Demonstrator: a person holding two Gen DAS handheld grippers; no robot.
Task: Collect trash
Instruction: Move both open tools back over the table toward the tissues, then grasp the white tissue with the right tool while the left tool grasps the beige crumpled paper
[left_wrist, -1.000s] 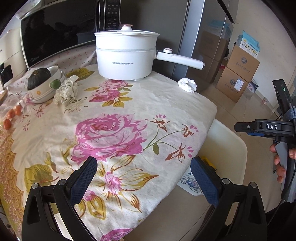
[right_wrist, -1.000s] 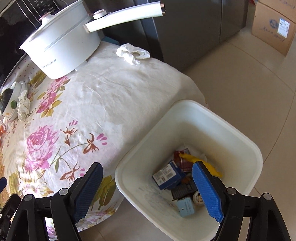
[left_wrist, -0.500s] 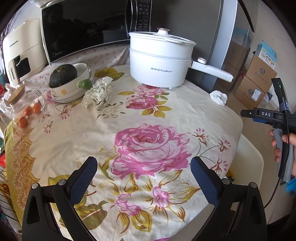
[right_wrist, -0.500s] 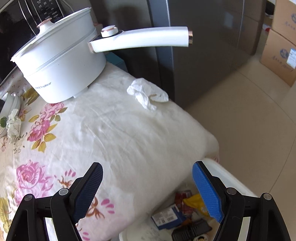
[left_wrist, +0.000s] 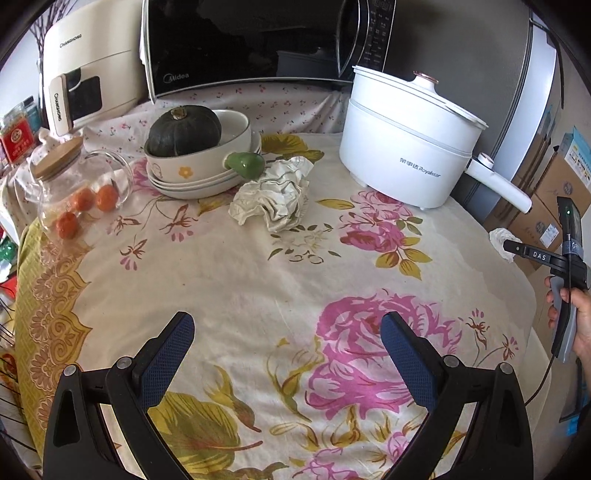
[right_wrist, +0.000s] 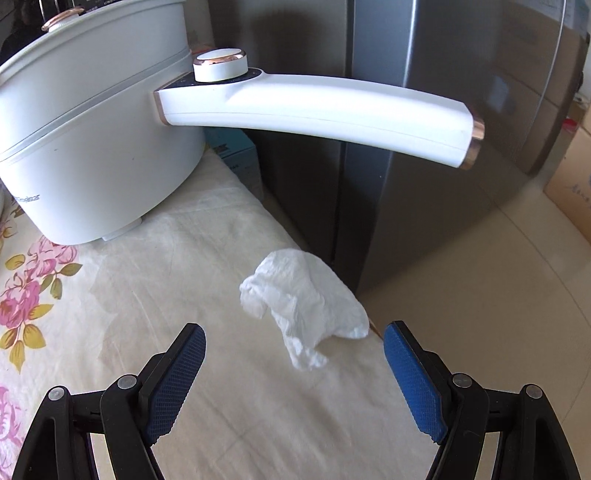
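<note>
White crumpled tissue (right_wrist: 301, 304) is now framed centre, at the tablecloth (right_wrist: 147, 295) edge below the pot handle (right_wrist: 317, 114); a second earlier the bin filled this view. Right gripper (right_wrist: 293, 349) is held spread, empty, closing in. Left gripper (left_wrist: 286, 341), likewise agape, is brought nearer the crumpled paper (left_wrist: 273, 195), upper centre.

The left gripper (left_wrist: 287, 341) and the right gripper (right_wrist: 294, 349) both pointed steeply downward with jaws spread wide and nothing between them, a hand (left_wrist: 576, 325) gripping the right gripper's handle.
</note>
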